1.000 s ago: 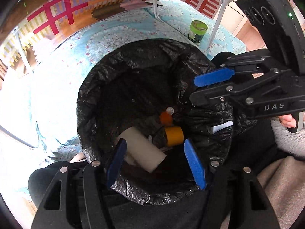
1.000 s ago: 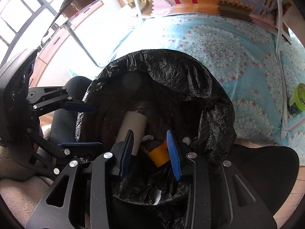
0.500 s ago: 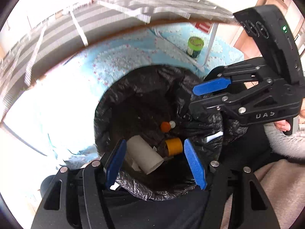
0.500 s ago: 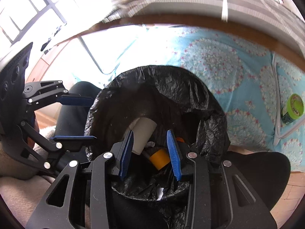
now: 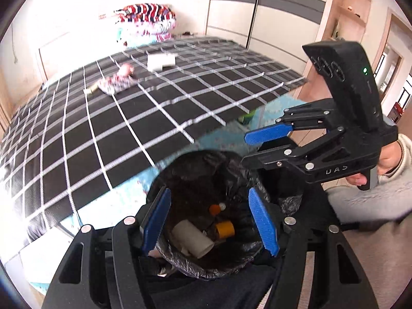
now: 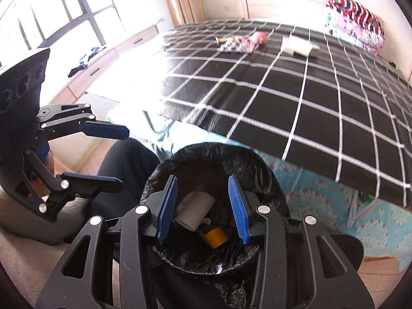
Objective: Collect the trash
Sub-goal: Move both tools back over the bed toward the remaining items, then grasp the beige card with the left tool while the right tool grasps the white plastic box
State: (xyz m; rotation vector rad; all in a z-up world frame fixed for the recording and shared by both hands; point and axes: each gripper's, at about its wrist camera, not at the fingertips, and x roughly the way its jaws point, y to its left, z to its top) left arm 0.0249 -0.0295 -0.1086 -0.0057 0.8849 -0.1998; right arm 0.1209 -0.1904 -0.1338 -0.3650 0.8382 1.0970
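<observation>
Both grippers have lifted off the bin since a second ago; bed now in view. Left gripper (image 5: 209, 221) spread, empty. Right gripper (image 6: 203, 208) narrower, jaws opening, nothing between them. Lined bin (image 5: 180, 172) just below holds a white tube (image 5: 193, 237), yellow tape roll (image 5: 225, 229) and orange cap (image 5: 214, 209). Left to collect, I'd judge: wrapper (image 6: 238, 43) and white box (image 6: 296, 45), far up the bed (image 6: 283, 103). Only right view shows the window (image 6: 64, 7); only left view shows the wardrobe (image 5: 257, 13).

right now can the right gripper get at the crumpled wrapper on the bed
Probably yes: right gripper, jaws opening and empty, hangs over the bin, and the checked bedspread before the wrapper looks bare.
</observation>
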